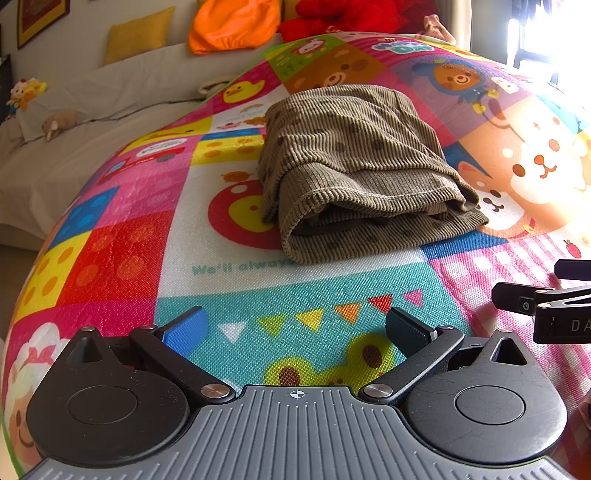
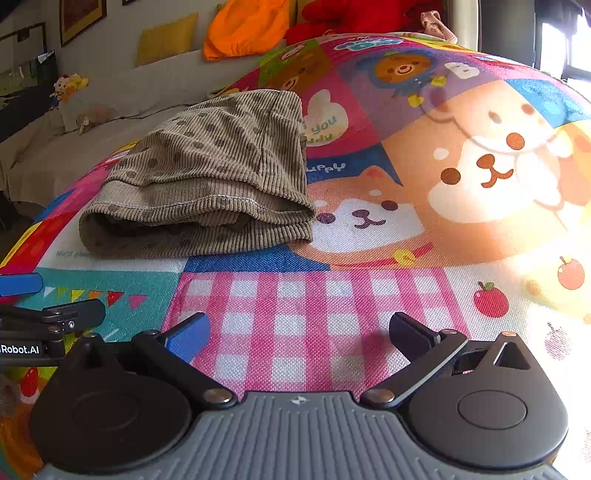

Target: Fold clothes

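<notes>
A brown corduroy garment with dark dots (image 1: 354,166) lies folded into a compact bundle on the colourful cartoon play mat (image 1: 229,302). In the right wrist view the same garment (image 2: 210,184) sits ahead and to the left. My left gripper (image 1: 295,328) is open, hovering above the mat short of the bundle, with nothing between its fingers. My right gripper (image 2: 299,334) is also open and empty over the pink checked patch. Each gripper's side shows at the edge of the other's view: the right gripper (image 1: 546,299) and the left gripper (image 2: 48,317).
A grey sofa (image 1: 74,122) with a yellow cushion (image 1: 138,33), an orange cloth (image 1: 232,26), red plush (image 1: 343,14) and small toys stands behind the mat. Bright window glare (image 1: 554,40) washes out the right side.
</notes>
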The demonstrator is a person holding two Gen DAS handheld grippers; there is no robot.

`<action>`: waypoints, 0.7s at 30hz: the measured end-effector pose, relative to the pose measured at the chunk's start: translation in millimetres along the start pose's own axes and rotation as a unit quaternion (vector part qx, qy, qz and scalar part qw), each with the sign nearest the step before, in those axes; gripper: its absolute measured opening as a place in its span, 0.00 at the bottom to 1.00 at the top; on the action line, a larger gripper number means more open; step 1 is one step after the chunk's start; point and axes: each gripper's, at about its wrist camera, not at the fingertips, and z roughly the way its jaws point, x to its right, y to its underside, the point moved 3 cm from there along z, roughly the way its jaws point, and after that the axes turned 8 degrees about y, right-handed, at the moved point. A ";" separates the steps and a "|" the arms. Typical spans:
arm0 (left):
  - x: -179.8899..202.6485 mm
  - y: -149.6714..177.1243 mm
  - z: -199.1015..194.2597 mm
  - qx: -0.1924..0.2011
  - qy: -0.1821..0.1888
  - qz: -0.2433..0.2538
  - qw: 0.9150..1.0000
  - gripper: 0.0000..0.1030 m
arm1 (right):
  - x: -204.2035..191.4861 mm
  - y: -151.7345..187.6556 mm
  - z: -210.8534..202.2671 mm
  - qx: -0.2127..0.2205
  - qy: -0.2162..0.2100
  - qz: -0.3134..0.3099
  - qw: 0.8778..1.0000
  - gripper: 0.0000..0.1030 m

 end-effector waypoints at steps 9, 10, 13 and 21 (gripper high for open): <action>-0.1 -0.1 0.2 0.000 0.001 0.000 1.000 1.00 | 1.4 0.3 -0.2 0.001 -0.002 0.005 1.000 1.00; -0.1 -0.3 0.2 0.000 0.001 0.000 1.000 1.00 | 1.5 0.3 -0.1 0.001 -0.002 0.005 1.000 1.00; -0.1 -0.6 0.4 0.000 0.001 0.001 1.000 1.00 | 2.0 0.4 -0.1 0.002 -0.003 0.006 1.000 1.00; -0.1 -0.6 0.7 0.000 0.002 0.001 1.000 1.00 | 3.0 0.2 -0.2 0.002 -0.005 0.008 1.000 1.00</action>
